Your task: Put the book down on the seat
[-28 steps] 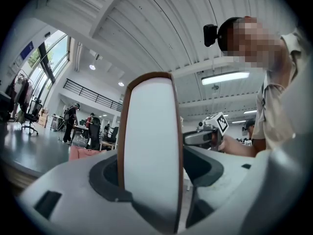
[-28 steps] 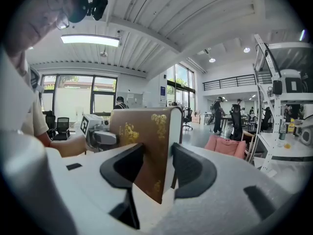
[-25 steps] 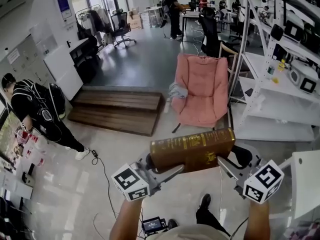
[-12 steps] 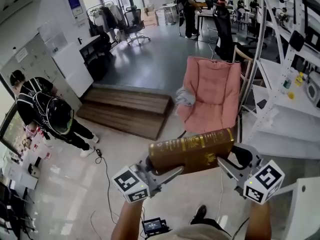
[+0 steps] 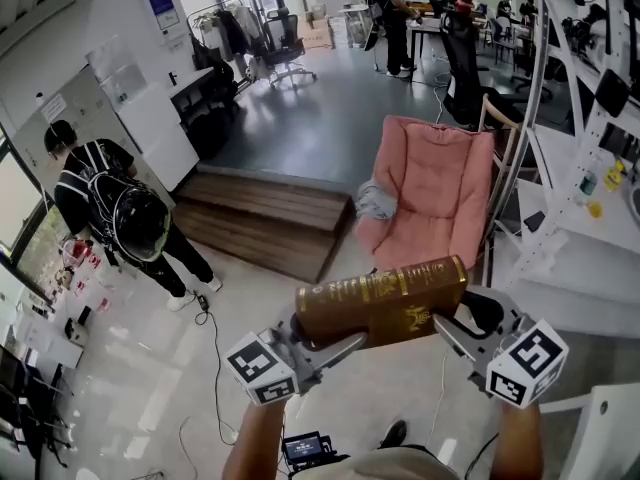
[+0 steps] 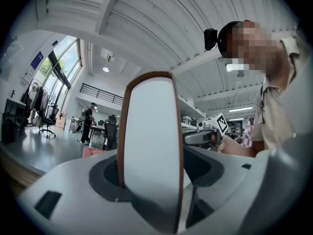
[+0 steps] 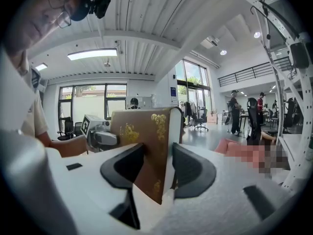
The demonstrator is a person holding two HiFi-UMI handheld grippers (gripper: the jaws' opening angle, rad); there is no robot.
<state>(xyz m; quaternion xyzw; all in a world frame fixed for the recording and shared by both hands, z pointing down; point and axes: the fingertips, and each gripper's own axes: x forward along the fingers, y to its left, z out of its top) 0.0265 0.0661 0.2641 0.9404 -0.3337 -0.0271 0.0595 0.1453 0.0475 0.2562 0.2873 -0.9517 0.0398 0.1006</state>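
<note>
A thick brown book (image 5: 382, 300) with gold print hangs level in the air, held at both ends. My left gripper (image 5: 312, 340) is shut on its left end, where the white page edge (image 6: 150, 141) fills the gap between the jaws. My right gripper (image 5: 455, 323) is shut on the right end, the brown cover (image 7: 146, 146) clamped between its dark pads. The pink cushioned chair (image 5: 432, 200) stands ahead, beyond the book, its seat (image 5: 415, 246) bare.
A low wooden platform (image 5: 262, 218) lies left of the chair. White shelving (image 5: 590, 168) rises on the right. A person with a backpack (image 5: 120, 218) stands at the left. A cable (image 5: 210, 358) trails over the floor. More people (image 5: 397, 18) and office chairs (image 5: 285, 58) are far back.
The view has moved forward: the pink chair and the wooden platform sit closer and lower in the picture. The person at left has shifted right. The book and both grippers keep their hold.
</note>
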